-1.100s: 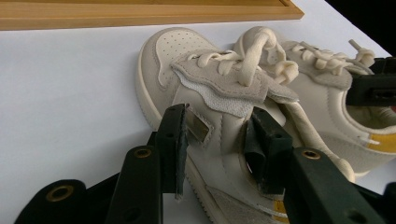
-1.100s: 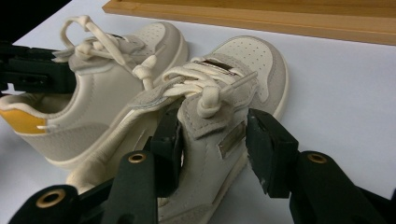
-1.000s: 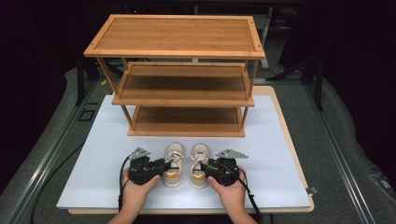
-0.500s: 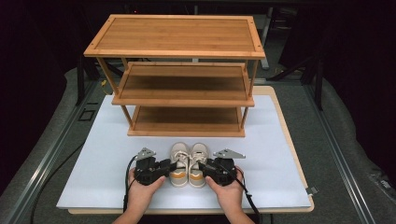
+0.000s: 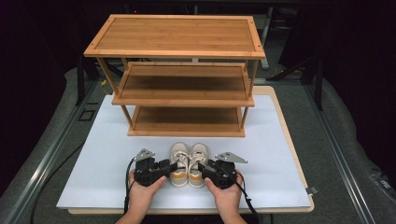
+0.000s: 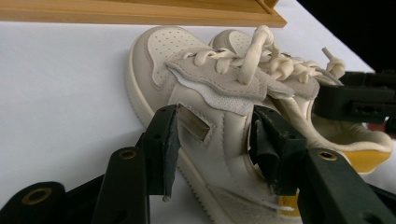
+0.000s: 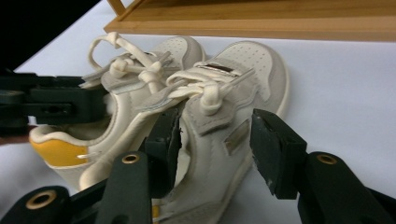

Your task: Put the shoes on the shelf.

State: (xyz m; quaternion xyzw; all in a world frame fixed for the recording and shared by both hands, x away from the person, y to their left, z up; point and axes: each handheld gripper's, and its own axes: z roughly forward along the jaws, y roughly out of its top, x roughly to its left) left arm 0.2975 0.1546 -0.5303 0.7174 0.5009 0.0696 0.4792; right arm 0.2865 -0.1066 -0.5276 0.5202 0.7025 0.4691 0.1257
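Straddling the left shoe point(image 5: 178, 163), the left hand-held gripper point(image 5: 164, 169) had just been opening, pads off its sides. At 3 o'clock, the right hand-held gripper point(image 5: 205, 169) did likewise around the right shoe point(image 5: 198, 163). Both shoes sat on the tabletop point(image 5: 93, 177), at 6 o'clock from the rack point(image 5: 184, 100).

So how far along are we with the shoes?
Early. The pair of shoes sits side by side on the white mat, toes toward the rack. The left gripper and right gripper each straddle one shoe's side wall; their jaws have just been opening and look slack. All three shelves are empty, so likely both shoes remain to be shelved.
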